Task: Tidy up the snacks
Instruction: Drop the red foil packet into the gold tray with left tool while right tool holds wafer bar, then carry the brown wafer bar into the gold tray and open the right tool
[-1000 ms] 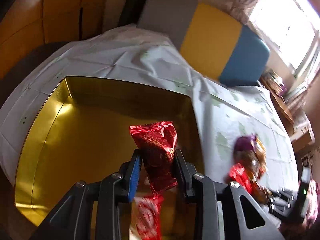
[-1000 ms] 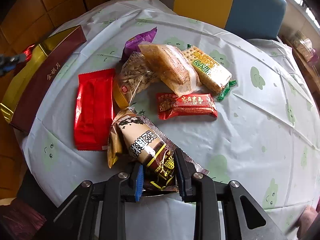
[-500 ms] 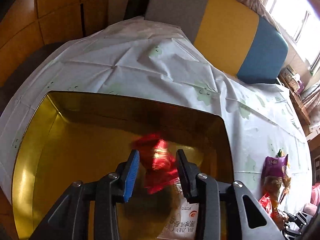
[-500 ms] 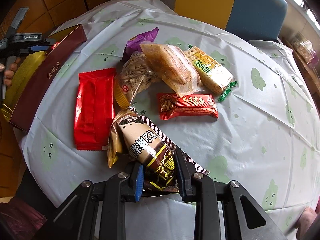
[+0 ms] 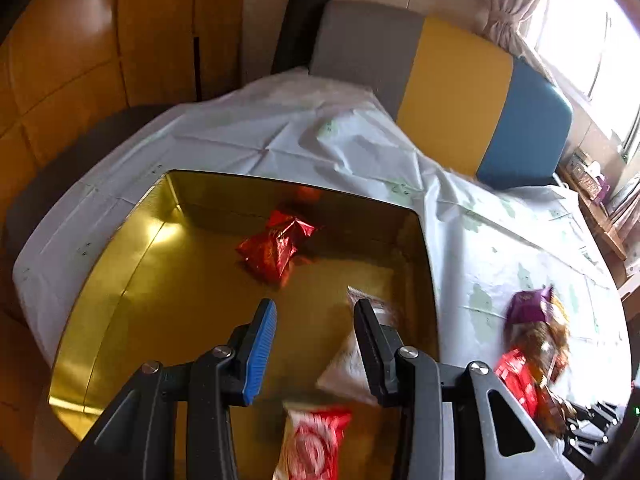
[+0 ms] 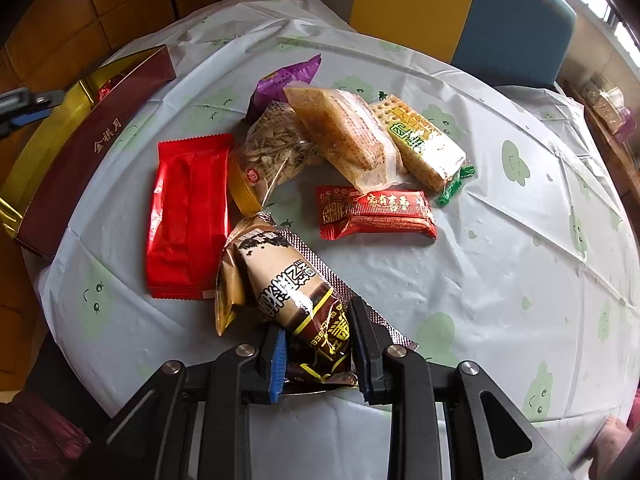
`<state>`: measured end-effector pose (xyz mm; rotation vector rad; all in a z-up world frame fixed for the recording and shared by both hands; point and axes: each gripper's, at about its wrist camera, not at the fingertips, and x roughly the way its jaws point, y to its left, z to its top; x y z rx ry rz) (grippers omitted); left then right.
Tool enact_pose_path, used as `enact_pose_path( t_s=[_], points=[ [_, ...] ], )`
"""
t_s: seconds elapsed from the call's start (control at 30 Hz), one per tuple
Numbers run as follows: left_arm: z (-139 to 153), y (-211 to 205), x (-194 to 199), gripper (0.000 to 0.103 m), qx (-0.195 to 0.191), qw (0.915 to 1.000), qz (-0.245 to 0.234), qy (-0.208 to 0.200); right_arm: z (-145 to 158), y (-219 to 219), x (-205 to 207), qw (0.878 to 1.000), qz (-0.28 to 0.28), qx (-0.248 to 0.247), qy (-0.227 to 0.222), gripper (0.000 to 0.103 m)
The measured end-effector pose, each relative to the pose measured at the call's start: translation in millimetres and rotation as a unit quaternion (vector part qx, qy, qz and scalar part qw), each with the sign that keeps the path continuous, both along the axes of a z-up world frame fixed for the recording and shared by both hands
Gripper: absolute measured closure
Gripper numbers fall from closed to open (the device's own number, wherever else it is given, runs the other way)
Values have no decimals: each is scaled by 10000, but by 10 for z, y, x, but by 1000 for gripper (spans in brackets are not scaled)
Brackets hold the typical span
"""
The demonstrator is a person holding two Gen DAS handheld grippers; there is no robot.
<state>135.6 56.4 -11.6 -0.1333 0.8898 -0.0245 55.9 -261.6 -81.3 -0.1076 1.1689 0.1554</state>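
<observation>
Gold tin (image 5: 120, 288) mid-frame in left view holds a crinkled red packet (image 5: 276, 248) near its far wall, plus a white pouch (image 5: 348, 364) and a red-white pack (image 5: 316, 444) at lower centre. Left gripper (image 5: 314, 320) fingers just opened, nothing between them. Right gripper (image 6: 318, 344) fingers clamped on brown sesame packet (image 6: 288, 284). Remaining snacks (image 6: 352, 144) piled centre of tabletop (image 6: 500, 260), white cloth; colour-block sofa (image 5: 460, 92) behind.

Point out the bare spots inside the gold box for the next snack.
The gold box floor is bare left of the crinkled red packet, toward its left wall. The near right corner is crowded: a white packet and a red-and-white packet.
</observation>
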Motion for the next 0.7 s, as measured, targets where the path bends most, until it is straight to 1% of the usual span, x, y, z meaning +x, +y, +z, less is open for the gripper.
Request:
enact_pose_path(
  t_s=[0.17, 0.3, 0.43, 0.7],
  points=[
    [99, 2, -316, 62, 64, 9997, -11, -218, 0, 32, -22, 9999, 41, -98, -57, 75],
    [119, 0, -502, 62, 101, 9996, -23, -266, -5, 40, -26, 9999, 47, -119, -74, 75],
    [137, 4, -644, 62, 134, 9994, -35, -323, -6, 55, -37, 9998, 54, -159, -103, 75],
    [121, 36, -793, 62, 105, 9995, -62, -305, 7, 9, -38, 9999, -1, -101, -117, 76]
  ],
)
